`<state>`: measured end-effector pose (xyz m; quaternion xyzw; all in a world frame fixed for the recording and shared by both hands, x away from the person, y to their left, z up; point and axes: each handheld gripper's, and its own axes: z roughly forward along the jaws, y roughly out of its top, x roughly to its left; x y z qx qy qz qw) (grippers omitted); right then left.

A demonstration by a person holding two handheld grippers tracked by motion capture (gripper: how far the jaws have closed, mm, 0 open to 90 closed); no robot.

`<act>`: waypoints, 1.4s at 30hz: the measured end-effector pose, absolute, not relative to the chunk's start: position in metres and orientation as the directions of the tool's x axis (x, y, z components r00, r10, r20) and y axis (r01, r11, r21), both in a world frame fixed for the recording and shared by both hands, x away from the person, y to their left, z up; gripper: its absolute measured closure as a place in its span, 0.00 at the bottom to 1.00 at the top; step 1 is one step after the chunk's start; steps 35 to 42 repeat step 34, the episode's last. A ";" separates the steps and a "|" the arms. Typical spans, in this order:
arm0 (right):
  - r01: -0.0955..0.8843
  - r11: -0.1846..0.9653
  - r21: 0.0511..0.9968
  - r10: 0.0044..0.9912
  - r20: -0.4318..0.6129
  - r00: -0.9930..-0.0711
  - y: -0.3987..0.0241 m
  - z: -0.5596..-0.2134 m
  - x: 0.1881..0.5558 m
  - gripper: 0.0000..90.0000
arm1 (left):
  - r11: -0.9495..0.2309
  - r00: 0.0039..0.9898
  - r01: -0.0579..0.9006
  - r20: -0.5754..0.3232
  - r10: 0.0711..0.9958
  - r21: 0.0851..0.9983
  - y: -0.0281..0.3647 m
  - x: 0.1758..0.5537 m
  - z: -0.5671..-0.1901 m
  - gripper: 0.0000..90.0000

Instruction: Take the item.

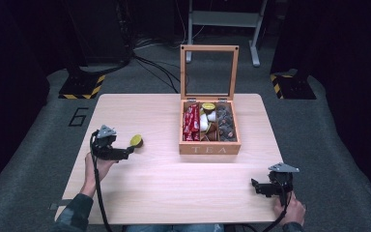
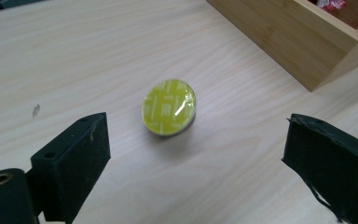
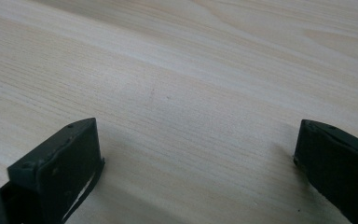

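A coffee capsule with a yellow foil lid (image 1: 136,140) (image 2: 168,108) lies on its side on the wooden table (image 1: 140,188), left of the open wooden tea box (image 1: 209,145). My left gripper (image 1: 131,149) (image 2: 196,154) sits just short of the capsule, jaws wide apart and free of it. The box corner (image 2: 279,37) shows at the upper right of the left gripper view. Near the table's front right edge my right gripper (image 1: 254,186) (image 3: 196,158) rests low over bare wood, jaws spread with nothing between them.
The tea box has its glass lid (image 1: 209,71) standing upright and holds red packets (image 1: 191,123), capsules and dark items in three compartments. A metal stand (image 1: 224,19) and cables lie on the floor beyond the table.
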<state>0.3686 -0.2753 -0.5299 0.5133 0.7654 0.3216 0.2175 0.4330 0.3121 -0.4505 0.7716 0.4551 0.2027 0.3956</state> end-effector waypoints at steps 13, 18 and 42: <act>0.645 0.265 0.717 0.926 -0.003 -0.378 -0.275 -0.530 0.369 0.00 | -0.272 0.457 0.584 -0.033 0.889 0.765 0.334 0.394 -0.484 0.01; 0.643 0.268 0.717 0.925 -0.005 -0.380 -0.276 -0.530 0.369 0.00 | -0.295 0.455 0.614 -0.023 0.890 0.732 0.343 0.380 -0.502 0.00; 0.640 0.269 0.720 0.923 -0.003 -0.385 -0.275 -0.530 0.369 0.00 | -0.313 0.449 0.615 0.005 0.894 0.724 0.353 0.365 -0.532 0.00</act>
